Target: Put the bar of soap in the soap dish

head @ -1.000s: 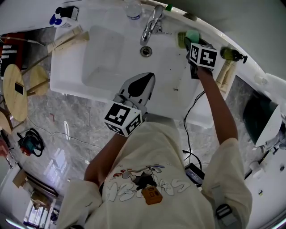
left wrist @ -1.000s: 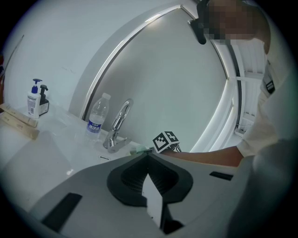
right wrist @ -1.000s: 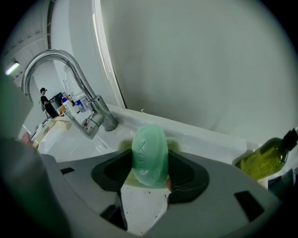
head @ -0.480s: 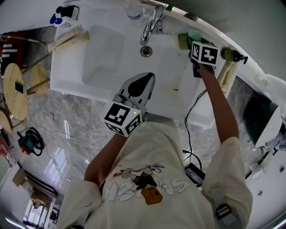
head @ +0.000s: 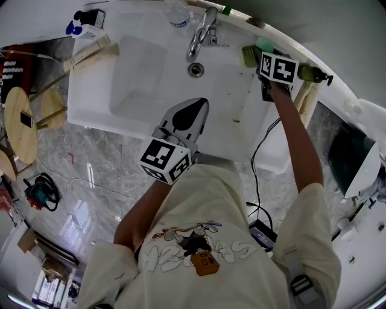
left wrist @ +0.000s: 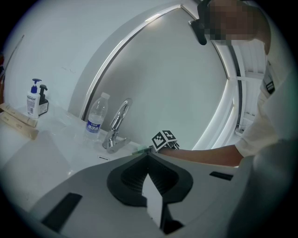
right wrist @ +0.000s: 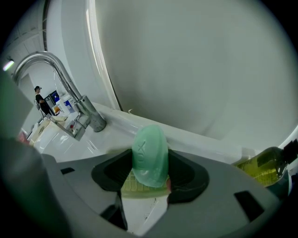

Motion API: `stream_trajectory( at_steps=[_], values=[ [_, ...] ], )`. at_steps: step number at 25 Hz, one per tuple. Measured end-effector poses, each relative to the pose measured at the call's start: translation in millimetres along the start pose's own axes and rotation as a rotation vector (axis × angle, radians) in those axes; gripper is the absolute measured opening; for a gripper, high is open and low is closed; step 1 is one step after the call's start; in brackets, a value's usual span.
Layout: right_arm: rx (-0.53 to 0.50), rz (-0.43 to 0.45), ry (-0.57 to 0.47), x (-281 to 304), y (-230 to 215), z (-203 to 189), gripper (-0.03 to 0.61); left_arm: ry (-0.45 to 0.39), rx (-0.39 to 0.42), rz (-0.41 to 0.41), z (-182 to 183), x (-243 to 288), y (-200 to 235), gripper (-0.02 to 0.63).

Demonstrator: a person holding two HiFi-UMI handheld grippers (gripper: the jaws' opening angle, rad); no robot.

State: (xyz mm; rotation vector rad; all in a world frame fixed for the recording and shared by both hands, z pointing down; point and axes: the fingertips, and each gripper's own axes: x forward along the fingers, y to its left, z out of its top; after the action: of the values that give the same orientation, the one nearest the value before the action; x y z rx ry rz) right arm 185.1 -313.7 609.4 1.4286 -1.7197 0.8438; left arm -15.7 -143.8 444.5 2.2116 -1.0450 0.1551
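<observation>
A pale green bar of soap [right wrist: 150,153] stands upright between the jaws of my right gripper [right wrist: 151,173], which is shut on it. Just beneath it lies the yellow-green slatted soap dish [right wrist: 134,187]. In the head view the right gripper [head: 265,54] is at the back ledge of the white sink, with the soap [head: 264,43] over the far end of the dish [head: 246,55]. My left gripper [head: 199,108] hangs over the sink's front edge, shut and holding nothing; its own view shows the jaws [left wrist: 148,160] pressed together.
A chrome faucet [head: 202,33] and a drain [head: 195,69] lie left of the dish. An olive-green pump bottle [head: 313,73] stands right of my right gripper. A water bottle [head: 178,13] and blue pump bottles [head: 78,24] stand along the back ledge.
My right gripper has carried the soap slightly farther back and to the right, toward the back ledge. The left gripper has not moved.
</observation>
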Motion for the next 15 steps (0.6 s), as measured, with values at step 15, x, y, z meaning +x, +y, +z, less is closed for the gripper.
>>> stream_trajectory(
  at_steps=[15],
  values=[
    [-0.113,0.052,0.072,-12.9,10.1,-9.0,0.239,-0.019,-0.002,0.001,1.3,-8.7,-4.4,0.008]
  ],
)
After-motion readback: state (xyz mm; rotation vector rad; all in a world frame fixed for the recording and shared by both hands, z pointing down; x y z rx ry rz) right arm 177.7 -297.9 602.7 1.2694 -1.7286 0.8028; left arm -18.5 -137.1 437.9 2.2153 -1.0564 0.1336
